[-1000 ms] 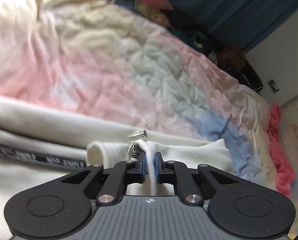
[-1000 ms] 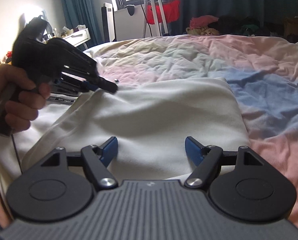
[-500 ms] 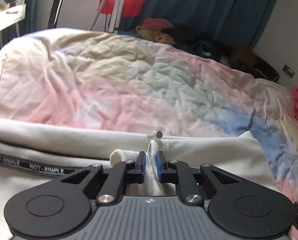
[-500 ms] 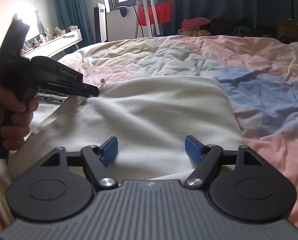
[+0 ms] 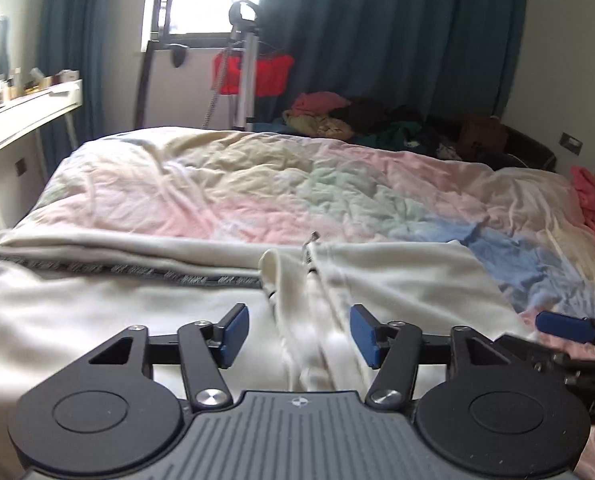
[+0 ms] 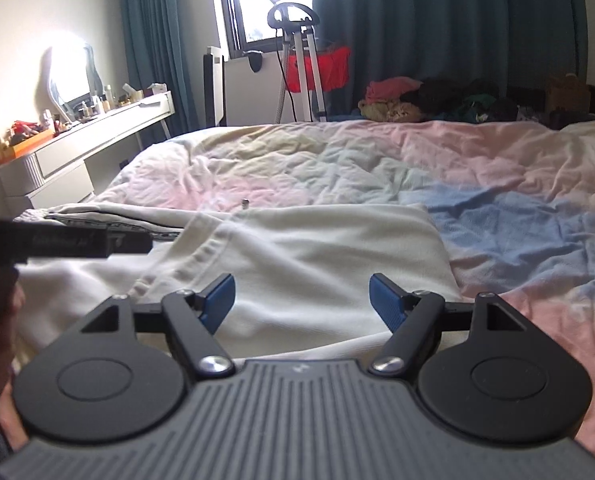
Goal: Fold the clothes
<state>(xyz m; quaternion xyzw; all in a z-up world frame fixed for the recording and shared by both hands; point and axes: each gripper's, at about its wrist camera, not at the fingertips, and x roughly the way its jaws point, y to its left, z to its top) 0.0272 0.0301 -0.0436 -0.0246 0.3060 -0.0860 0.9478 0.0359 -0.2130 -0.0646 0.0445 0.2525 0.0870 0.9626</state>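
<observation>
At the far left of the room a white dressing table (image 6: 97,148) stands against the wall, its top crowded with small bottles. Just right of it begins the bed, covered by a crumpled pastel duvet (image 5: 297,184) in pink, pale yellow, mint and blue patches.

On the near part of the duvet lies the cream garment (image 5: 109,304), partly folded. A dark band with pale lettering (image 5: 137,270) runs across its left half, and toward the middle a white drawstring (image 5: 311,268) with a small metal tip lies loose on the cloth.

The left gripper (image 5: 299,336) hovers over this middle part. Its jaws have just been opening: the blue pads now stand apart, with a ridge of cream fabric and the drawstring lying between them but pressed by neither pad. In the right wrist view the left gripper shows only as a dark bar at the left edge.

Further right, the right gripper (image 6: 301,300) sits above the folded right half of the garment, its jaws wide apart and holding nothing; the cloth lies flat below them. In the left wrist view its blue fingertip (image 5: 565,326) pokes in from the right edge.

Behind the bed, a tripod (image 6: 301,60) stands before the window, with dark teal curtains (image 5: 397,40) and a pile of clothes (image 5: 337,116) to the right.
</observation>
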